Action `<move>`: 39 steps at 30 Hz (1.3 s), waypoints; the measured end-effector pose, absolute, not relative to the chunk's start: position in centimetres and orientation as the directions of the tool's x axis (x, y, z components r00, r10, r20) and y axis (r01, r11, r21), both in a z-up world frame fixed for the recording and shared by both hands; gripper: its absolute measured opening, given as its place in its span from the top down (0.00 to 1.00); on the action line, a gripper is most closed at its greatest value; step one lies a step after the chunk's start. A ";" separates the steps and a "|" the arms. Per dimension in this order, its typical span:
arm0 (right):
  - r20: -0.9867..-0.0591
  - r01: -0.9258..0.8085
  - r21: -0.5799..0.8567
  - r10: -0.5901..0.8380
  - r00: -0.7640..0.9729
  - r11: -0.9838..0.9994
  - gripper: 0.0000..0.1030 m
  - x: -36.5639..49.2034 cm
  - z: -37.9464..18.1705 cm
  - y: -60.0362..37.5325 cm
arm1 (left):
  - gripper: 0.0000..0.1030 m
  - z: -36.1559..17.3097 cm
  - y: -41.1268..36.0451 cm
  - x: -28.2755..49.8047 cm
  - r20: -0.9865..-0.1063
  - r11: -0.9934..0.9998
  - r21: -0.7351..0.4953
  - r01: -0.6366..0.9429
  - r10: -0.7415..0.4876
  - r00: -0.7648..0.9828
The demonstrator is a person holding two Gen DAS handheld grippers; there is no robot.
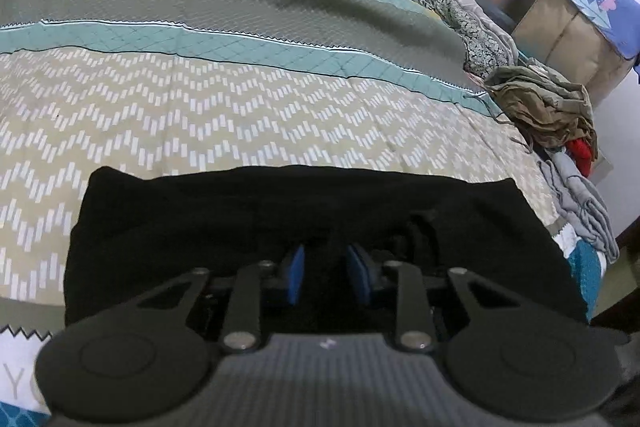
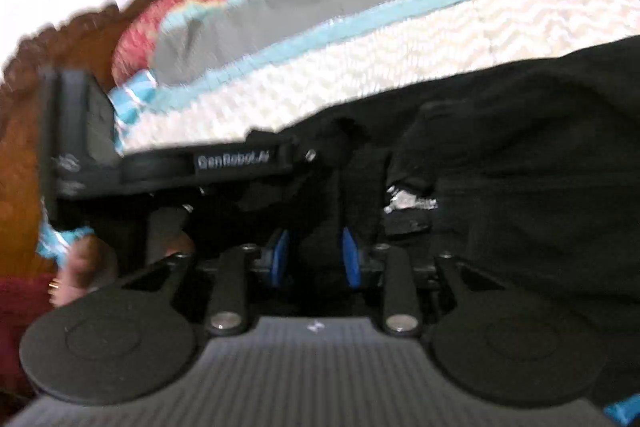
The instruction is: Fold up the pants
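**Risks: blind grips on black-on-black fabric**

Pants (image 1: pixel 312 211) lie as a black, already compact slab on the near part of the chevron-patterned quilt (image 1: pixel 240 107), right under both tools; looks like a late fold, judging by the squared-off outline.

Left gripper (image 1: pixel 322 273): blue pads (image 1: pixel 295 273) stand a narrow gap apart with dark fabric between them; whether they actually pinch cloth I cannot tell; black on black hides the contact. Risk: if it has caught only the top layer, lifting peels that layer off and the stack below slumps open.

Right gripper (image 2: pixel 314 261): pads similarly a small gap apart, black cloth bunched between and ahead of them; view is motion-blurred, so grip state is also unreadable. The left gripper's body crosses this view just ahead and to the left, close by; risk of the two tools knocking together or trapping the same fold between them. A white label (image 2: pixel 408 203) shows at a ruffled seam just right of the pads; that ruffle suggests uneven layers, so a pull there could skew the fold.

Far right in the left view: clothes pile (image 1: pixel 552 115) at the quilt's edge, well apart from the pants; only a wide sweep rightward would drag into it. Near edge of the bed is close; a slab tugged toward the person could slide off.
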State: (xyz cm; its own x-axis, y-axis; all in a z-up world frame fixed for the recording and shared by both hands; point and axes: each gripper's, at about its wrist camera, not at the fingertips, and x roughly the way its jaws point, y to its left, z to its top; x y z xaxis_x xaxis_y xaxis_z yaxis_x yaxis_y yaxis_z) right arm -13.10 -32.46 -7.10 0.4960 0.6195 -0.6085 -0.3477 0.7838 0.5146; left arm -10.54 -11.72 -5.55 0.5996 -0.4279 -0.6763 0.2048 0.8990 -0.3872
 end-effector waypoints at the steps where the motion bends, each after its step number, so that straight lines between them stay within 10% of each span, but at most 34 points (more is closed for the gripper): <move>1: -0.587 -0.341 0.521 0.619 0.522 0.782 0.64 -13.7 -6.5 -33.6 | 0.74 -5.2 -11.4 -10.7 -0.678 0.897 -0.394 0.201 -0.431 0.595; 9: -0.458 -0.064 0.484 0.315 0.831 0.873 0.41 -18.1 -4.1 -47.5 | 0.63 -0.6 -11.1 -11.7 -0.610 0.843 -0.502 0.194 -0.505 0.611; 15: -0.544 0.144 0.556 0.227 0.808 0.818 0.36 -17.4 -8.2 -52.4 | 0.64 0.1 -14.4 -11.5 -0.621 0.826 -0.511 0.238 -0.546 0.562; 17: -0.587 0.147 0.581 0.286 0.757 0.801 0.46 -16.5 -9.7 -51.4 | 0.64 0.0 -15.7 -11.4 -0.635 0.821 -0.514 0.248 -0.559 0.533; 18: -0.606 0.142 0.586 0.314 0.731 0.798 0.76 -16.3 -10.2 -50.9 | 0.64 0.1 -16.5 -11.2 -0.646 0.821 -0.509 0.257 -0.562 0.517; 19: -0.609 0.126 0.575 0.320 0.726 0.809 0.79 -16.3 -10.2 -49.9 | 0.62 0.3 -17.2 -11.3 -0.656 0.824 -0.500 0.267 -0.562 0.504; 26: -0.518 -0.192 0.224 0.284 0.807 0.955 0.81 -18.2 -3.8 -41.2 | 0.14 4.5 -24.7 -10.3 -0.711 0.813 -0.379 0.442 -0.561 0.423; 31: -0.508 -0.302 0.075 0.297 0.809 0.950 0.81 -18.8 -3.1 -38.0 | 0.12 5.1 -30.1 -9.2 -0.807 0.833 -0.199 0.516 -0.438 0.397; 33: -0.498 -0.336 0.061 0.320 0.806 0.940 0.81 -19.6 -2.8 -37.8 | 0.33 4.1 -31.0 -8.7 -0.840 0.841 -0.177 0.511 -0.400 0.367; 34: -0.493 -0.352 0.053 0.331 0.805 0.935 0.81 -20.0 -2.8 -37.6 | 0.70 3.7 -31.0 -8.5 -0.851 0.842 -0.187 0.507 -0.396 0.344; 39: -0.449 -0.382 0.097 0.383 0.807 0.919 0.59 -21.2 -2.3 -38.5 | 0.81 4.5 -27.6 -8.8 -0.825 0.850 -0.237 0.470 -0.432 0.366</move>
